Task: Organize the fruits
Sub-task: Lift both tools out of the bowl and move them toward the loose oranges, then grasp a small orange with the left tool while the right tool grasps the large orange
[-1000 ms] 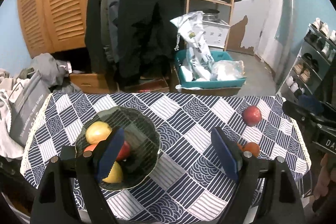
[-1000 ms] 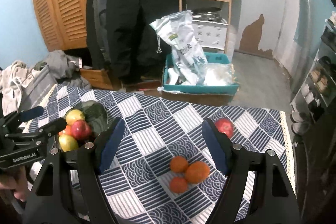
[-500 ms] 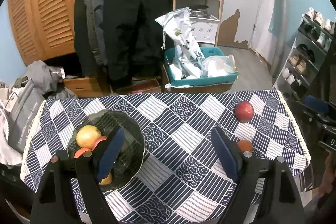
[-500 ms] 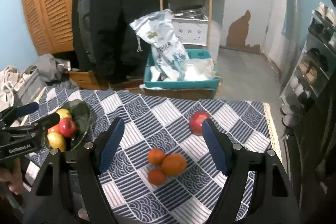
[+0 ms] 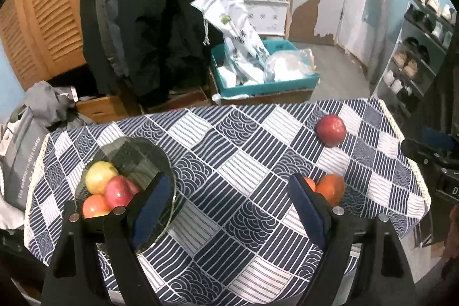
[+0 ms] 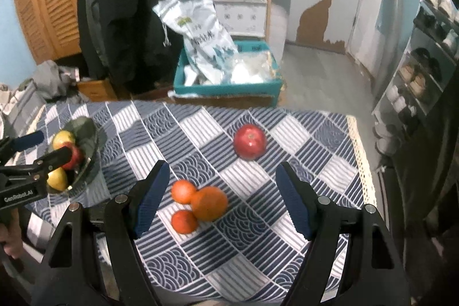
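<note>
Right gripper fingers parted, empty, above three round orange citrus fruits clustered on checked navy tabletop; advisable to straddle one, close gently, carry to dark glass bowl; left gripper likewise open, empty.

Bowl left on table; oranges before apple.
</note>
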Demonstrator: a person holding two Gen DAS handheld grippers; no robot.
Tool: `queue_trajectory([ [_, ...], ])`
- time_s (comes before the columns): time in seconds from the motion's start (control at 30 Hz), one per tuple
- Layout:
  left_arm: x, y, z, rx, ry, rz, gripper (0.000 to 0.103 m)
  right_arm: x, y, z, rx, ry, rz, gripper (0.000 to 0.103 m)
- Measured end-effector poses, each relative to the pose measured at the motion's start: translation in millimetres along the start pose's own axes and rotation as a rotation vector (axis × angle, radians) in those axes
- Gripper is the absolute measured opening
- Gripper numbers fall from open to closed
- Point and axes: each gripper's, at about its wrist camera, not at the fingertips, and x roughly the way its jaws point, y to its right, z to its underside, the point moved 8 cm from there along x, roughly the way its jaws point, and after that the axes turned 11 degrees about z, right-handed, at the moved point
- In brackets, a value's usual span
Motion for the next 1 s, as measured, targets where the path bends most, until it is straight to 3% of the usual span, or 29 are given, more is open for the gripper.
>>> queue_trajectory([
  [0.37,57,15,21,0.055,-0.093,-0.040,0.086,59,-1,38,-0.009,-0.150,-0.021,0.077],
  [0.73,103,16,40,0.036,-0.186,-0.012,0.086,117,-19,71,-0.023,-0.290,-0.104,0.077],
  [1.0,120,12,49,0.024,-0.215,-0.003,0.086,142,-32,82,-0.025,-0.344,-0.132,0.077],
])
